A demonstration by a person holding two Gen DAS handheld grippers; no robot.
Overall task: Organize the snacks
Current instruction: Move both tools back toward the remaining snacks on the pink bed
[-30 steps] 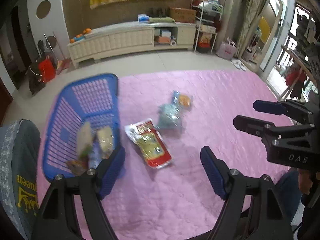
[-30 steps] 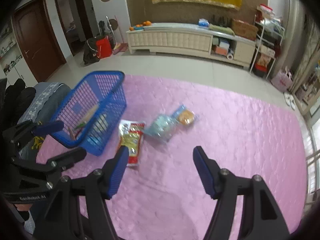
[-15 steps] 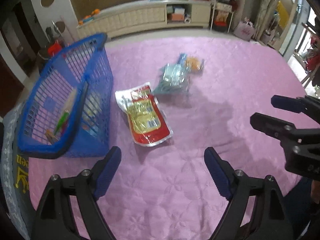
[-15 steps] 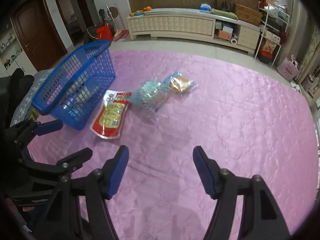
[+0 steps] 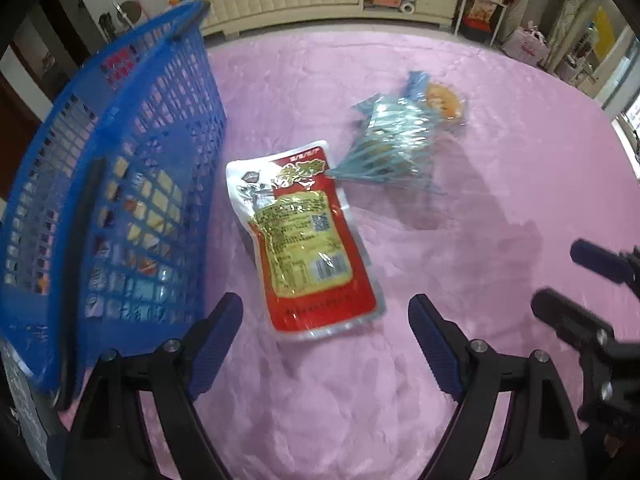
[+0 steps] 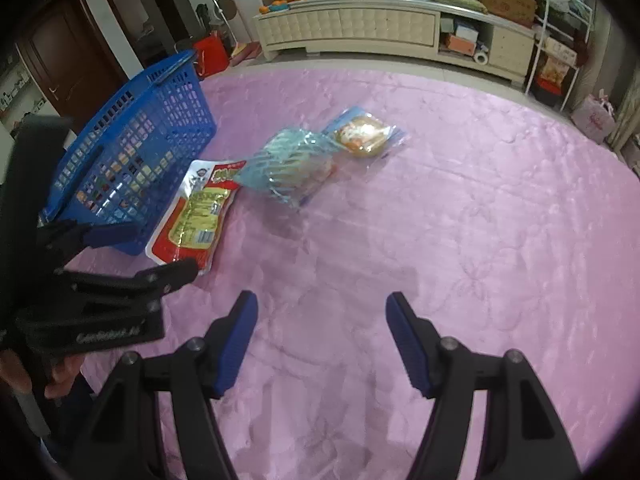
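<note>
Showing only dimly through blue lattice basket [image 5: 120,168], blurred snacks inside, glossy red-and-yellow pouch [image 5: 304,248] flat on quilted pink cover [image 6: 460,220] beside it, left gripper [image 5: 324,344] and right gripper [image 6: 320,336] gaping, empty.

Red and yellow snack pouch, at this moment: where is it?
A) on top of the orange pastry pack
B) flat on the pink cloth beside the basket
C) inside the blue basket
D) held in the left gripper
B: the red and yellow snack pouch lies flat on the pink cloth just outside the blue basket wall, ahead of the open, empty left gripper.
</note>
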